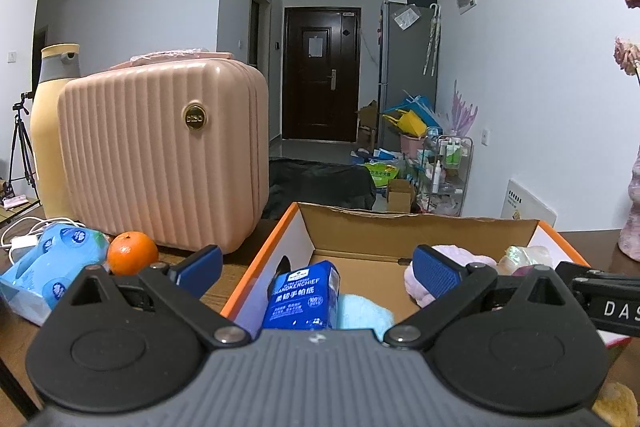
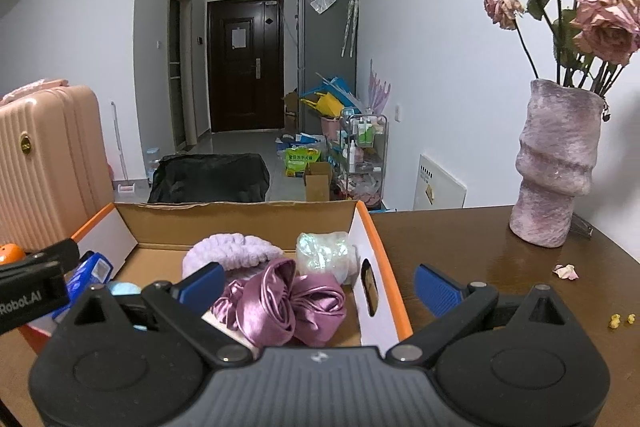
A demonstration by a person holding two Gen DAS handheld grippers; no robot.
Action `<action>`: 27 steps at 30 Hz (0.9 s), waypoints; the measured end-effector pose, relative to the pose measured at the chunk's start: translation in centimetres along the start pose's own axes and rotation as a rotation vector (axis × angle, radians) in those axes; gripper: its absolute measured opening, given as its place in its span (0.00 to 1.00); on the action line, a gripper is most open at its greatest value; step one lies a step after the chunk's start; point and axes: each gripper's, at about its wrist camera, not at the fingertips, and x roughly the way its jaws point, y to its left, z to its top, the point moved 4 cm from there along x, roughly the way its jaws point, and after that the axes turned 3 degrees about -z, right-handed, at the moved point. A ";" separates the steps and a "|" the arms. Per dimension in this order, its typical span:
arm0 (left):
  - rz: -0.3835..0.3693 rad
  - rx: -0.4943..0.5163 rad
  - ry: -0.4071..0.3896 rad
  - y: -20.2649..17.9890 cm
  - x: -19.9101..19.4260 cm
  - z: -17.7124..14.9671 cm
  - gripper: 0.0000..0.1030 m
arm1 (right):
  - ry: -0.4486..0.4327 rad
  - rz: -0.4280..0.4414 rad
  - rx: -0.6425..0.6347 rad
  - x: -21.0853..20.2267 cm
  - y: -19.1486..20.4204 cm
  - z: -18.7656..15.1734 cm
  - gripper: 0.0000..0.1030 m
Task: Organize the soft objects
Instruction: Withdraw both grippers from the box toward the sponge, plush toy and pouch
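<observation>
Hovering: both your grippers sit over the near edge of the box (image 2: 366, 223), empty, nothing between the pads.
L claw: left gripper (image 1: 318, 269) spread wide, over the box's left half.
R claw: right gripper (image 2: 320, 281) also wide apart, straddling the box's right wall, one pad inside, one over the table (image 2: 480, 247).
In box, left: tissue pack (image 1: 304, 293) stands upright, long axis vertical, label facing you; blue cloth (image 1: 362, 311) just beside it.
In box, right: headband (image 2: 228, 253), satin scrunchie (image 2: 280, 301) nearest you, iridescent pouch (image 2: 326, 257) against the right wall. Soft stuff grouped w/ the box as bin, prob. why it's packed close.
Left out: blue wipes pack (image 1: 48, 267) lies flat on the table beside the orange (image 1: 132, 253), long axis running away from you to the right. Likely next pick, judging by the task.
Bkgd: suitcase (image 1: 160, 155), vase (image 2: 556, 163) – not soft, leave them.
</observation>
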 end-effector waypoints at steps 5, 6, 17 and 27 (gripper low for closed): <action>-0.012 -0.004 -0.001 0.3 -1.3 -0.5 1.00 | -0.020 0.010 -0.007 -1.6 -0.4 -0.4 0.99; -0.014 -0.005 -0.002 0.3 -1.6 -0.5 1.00 | -0.025 0.012 -0.010 -1.9 -0.4 -0.5 0.99; -0.036 -0.006 -0.019 1.0 -4.8 -1.3 1.00 | -0.074 0.030 -0.043 -5.3 -0.7 -1.9 0.99; -0.050 0.001 -0.017 1.4 -7.4 -2.3 1.00 | -0.107 0.039 -0.065 -8.5 -1.5 -3.3 0.99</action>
